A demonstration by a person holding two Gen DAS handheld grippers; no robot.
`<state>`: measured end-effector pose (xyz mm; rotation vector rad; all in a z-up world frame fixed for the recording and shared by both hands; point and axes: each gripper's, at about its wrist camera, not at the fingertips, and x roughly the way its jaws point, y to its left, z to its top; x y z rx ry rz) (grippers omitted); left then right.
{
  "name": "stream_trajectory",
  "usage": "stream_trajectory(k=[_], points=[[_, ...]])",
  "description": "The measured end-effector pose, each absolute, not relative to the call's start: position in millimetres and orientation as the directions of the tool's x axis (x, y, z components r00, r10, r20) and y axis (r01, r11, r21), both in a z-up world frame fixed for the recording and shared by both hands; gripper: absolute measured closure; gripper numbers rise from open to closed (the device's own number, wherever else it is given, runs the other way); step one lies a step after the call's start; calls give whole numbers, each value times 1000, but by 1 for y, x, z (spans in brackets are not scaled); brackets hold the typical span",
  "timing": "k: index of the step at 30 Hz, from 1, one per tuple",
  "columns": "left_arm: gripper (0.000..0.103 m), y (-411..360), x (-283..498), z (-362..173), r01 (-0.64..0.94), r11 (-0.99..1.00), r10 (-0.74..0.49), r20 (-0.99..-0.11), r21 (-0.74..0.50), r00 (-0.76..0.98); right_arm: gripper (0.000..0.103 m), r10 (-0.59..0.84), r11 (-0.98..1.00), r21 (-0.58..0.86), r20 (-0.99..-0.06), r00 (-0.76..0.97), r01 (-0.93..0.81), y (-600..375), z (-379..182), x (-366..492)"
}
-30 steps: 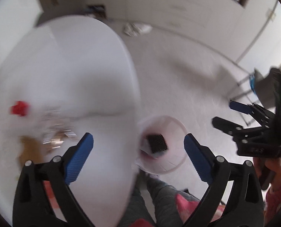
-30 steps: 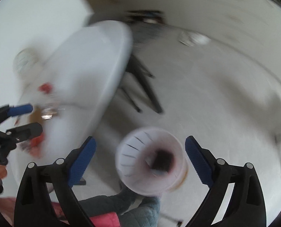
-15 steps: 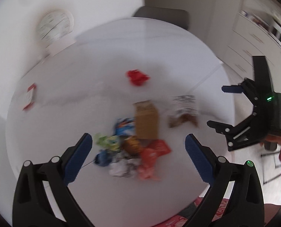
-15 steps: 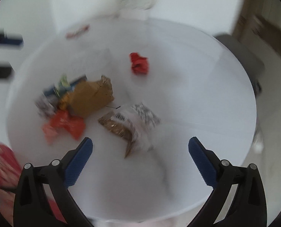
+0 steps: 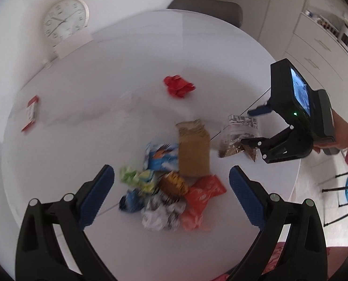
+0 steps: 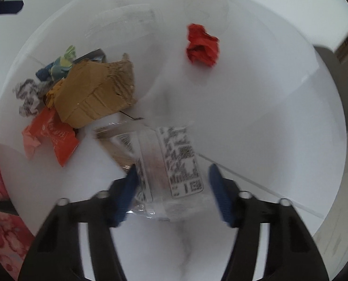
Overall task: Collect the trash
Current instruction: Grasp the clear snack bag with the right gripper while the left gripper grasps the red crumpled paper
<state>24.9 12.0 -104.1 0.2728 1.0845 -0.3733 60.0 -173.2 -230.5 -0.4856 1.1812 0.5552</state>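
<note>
right gripper [image 6: 171, 185]: jaws apart astride clear wrapper [image 6: 167, 164] | left gripper [image 5: 171, 187]: wide, empty

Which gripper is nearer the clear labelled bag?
Right. The right gripper straddles the clear bag, fingers open around it. The left gripper hovers over the wrapper pile, apart.
</note>
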Motion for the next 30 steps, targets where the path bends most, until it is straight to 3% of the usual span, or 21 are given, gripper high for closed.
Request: stream_trajectory(k=[3,10,16,21,25,30], points=[[9,-3,46,-108,438,898,-166,-901,30,401,55,186,829,-5,-941,284,-559,-199,-223,57],[9,-52,141,-137,392,920,-135,-916,27,379,55,258,947,149,-880,399,-284,-255,-181,17],[9,-70,207,-181,291,957,-102,-941,-3,324,55,219,969,248,-836,503,-10,-287,-151,-45],[25,-83,221,-213,294,955,-58,-959,27,276,54,151,944,280,-839,522,177,-302,-153,-96],[50,-84,220,-224,285,959,-73,-963,4,258,54,121,913,304,-838,531,271,-310,-160,-118],[58,-87,218,-222,299,954,-74,-954,17,289,54,76,884,298,-852,518,360,-312,-174,-141]])
